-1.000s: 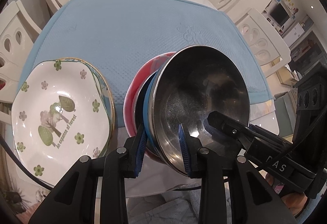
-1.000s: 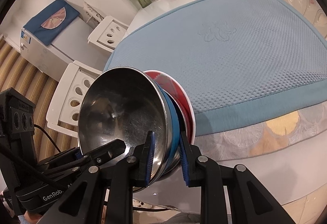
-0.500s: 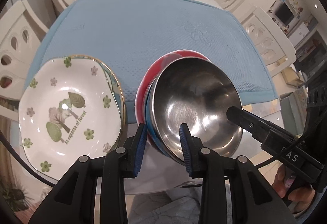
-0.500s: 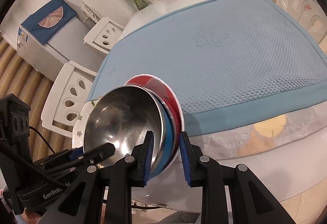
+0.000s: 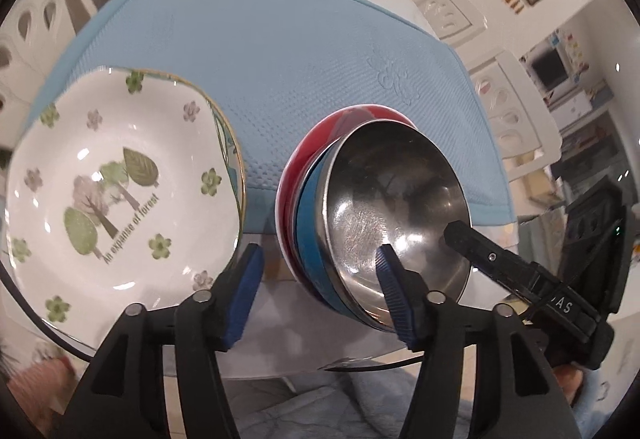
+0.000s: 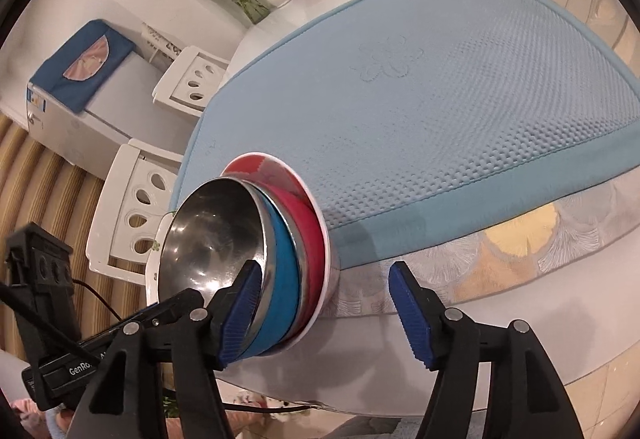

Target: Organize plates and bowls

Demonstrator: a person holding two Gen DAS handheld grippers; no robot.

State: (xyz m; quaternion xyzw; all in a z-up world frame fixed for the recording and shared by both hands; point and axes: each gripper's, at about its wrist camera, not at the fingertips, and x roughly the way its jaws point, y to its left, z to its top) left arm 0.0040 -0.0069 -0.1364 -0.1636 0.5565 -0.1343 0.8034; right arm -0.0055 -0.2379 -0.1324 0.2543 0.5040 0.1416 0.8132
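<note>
Item 1: nested bowl stack point(image 5: 372, 223), steel in blue in red, near table point(image 6: 460, 351) edge, right of floral plate point(image 5: 120, 191).

Left gripper point(image 5: 320, 287): jaws just opened, straddling the stack's near-left rim, pads clear.

Right gripper point(image 6: 324, 303): jaws just opened; left pad at the rim, nothing clamped, I judge.

Plate reads "An expanse of forest".

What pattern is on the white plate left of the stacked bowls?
The white plate has green trees, small flowers and the words "An expanse of forest", clearest in the left wrist view.
</note>
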